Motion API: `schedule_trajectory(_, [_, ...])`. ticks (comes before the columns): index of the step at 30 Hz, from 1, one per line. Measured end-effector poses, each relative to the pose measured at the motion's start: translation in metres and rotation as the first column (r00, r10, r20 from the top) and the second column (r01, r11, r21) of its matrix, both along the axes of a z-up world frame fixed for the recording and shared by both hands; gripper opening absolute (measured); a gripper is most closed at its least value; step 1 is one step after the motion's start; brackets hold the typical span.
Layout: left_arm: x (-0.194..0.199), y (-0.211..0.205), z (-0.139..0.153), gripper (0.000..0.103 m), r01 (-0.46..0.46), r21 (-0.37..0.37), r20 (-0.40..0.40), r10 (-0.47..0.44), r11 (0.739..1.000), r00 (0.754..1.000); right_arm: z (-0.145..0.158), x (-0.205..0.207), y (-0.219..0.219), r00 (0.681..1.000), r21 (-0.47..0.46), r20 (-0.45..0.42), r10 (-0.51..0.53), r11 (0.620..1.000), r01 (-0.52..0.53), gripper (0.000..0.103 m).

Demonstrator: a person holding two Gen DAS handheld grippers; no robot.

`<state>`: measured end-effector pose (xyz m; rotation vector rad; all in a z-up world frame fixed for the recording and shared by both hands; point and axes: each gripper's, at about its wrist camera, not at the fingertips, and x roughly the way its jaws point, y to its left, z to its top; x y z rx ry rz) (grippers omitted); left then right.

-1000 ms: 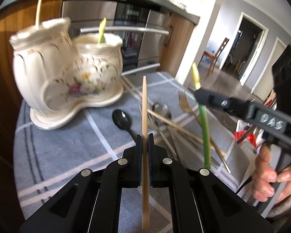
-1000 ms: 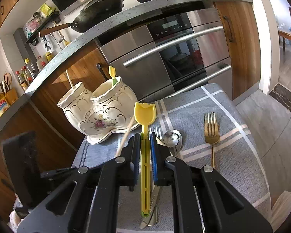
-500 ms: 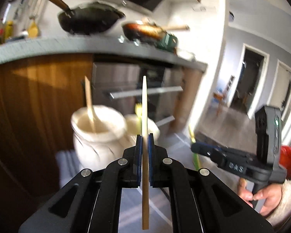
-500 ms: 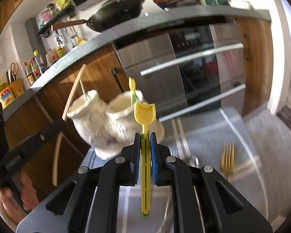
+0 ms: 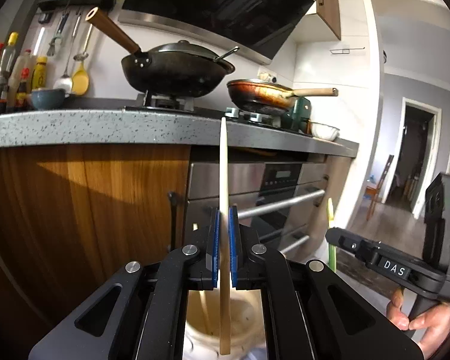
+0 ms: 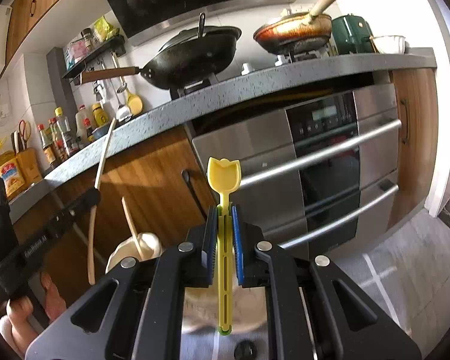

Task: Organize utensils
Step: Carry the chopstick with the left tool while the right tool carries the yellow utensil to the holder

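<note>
While both grippers hang above the holder (image 5: 222,315), each has its fingers closed on one utensil: the left gripper (image 5: 224,240) clamps a chopstick (image 5: 223,165) near its lower third, upright, its lower end showing over the holder's mouth; the right gripper (image 6: 224,234) clamps a yellow utensil (image 6: 224,174) with a tulip-shaped head, by the slotted shaft, head upward. Chopstick: thin, pale wood or bamboo, judged light and stiff, smooth enough to pivot between the pads; best held as now, across the flat pads a little below the middle, so the tip can be steered. Yellow utensil: plastic, judged very light, slightly flexible along the slotted shaft, green tip at the low end; a grip on the shaft just under the head looks sound. Holder: cream ceramic, judged heavy but fragile at the rim, standing below both grippers on the grey checked cloth (image 6: 390,285) of the table; one stick (image 6: 132,225) already stands in it. Surroundings: wooden cabinet front (image 5: 84,210), steel oven (image 6: 345,156) with bar handles, speckled counter (image 5: 75,126) carrying a black wok (image 5: 177,75) and a frying pan (image 5: 258,96), bottles (image 6: 57,138) at the left. Obstructions: each gripper sits close beside the other over the same opening, and the standing stick narrows the mouth; the two loads should probably go in by turns.
</note>
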<state>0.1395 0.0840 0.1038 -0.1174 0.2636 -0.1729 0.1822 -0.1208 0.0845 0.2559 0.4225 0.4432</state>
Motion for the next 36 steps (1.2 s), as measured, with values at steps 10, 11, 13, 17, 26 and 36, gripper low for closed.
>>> schedule_trajectory(10, [0.015,-0.011,-0.020,0.007,-0.051,0.042,0.057,0.048,0.998,0.997,-0.009,0.011,0.036,0.993,-0.083,0.113,-0.024,0.996,0.033,0.010])
schedule_trajectory(11, [0.016,-0.010,-0.023,0.007,-0.055,0.034,0.058,0.053,0.998,0.997,-0.012,0.012,0.037,0.993,-0.086,0.115,-0.026,0.996,0.036,0.010])
schedule_trajectory(13, [0.016,-0.007,-0.027,0.007,-0.064,0.021,0.054,0.063,0.998,0.997,-0.017,0.015,0.038,0.993,-0.085,0.110,-0.031,0.996,0.041,0.010])
schedule_trajectory(17, [0.015,-0.005,-0.033,0.007,-0.058,0.015,0.040,0.057,0.998,0.998,-0.023,0.019,0.039,0.995,-0.091,0.097,-0.036,0.995,0.045,0.010])
schedule_trajectory(26, [-0.011,0.006,-0.040,0.007,-0.055,0.043,0.032,0.054,0.998,0.998,-0.038,0.007,0.030,0.999,-0.118,0.045,0.000,0.993,0.005,0.010])
schedule_trajectory(36, [-0.013,0.025,-0.049,0.007,-0.083,0.011,-0.076,0.083,0.997,0.994,-0.051,-0.003,0.023,1.000,-0.138,-0.014,-0.005,0.990,0.003,0.010])
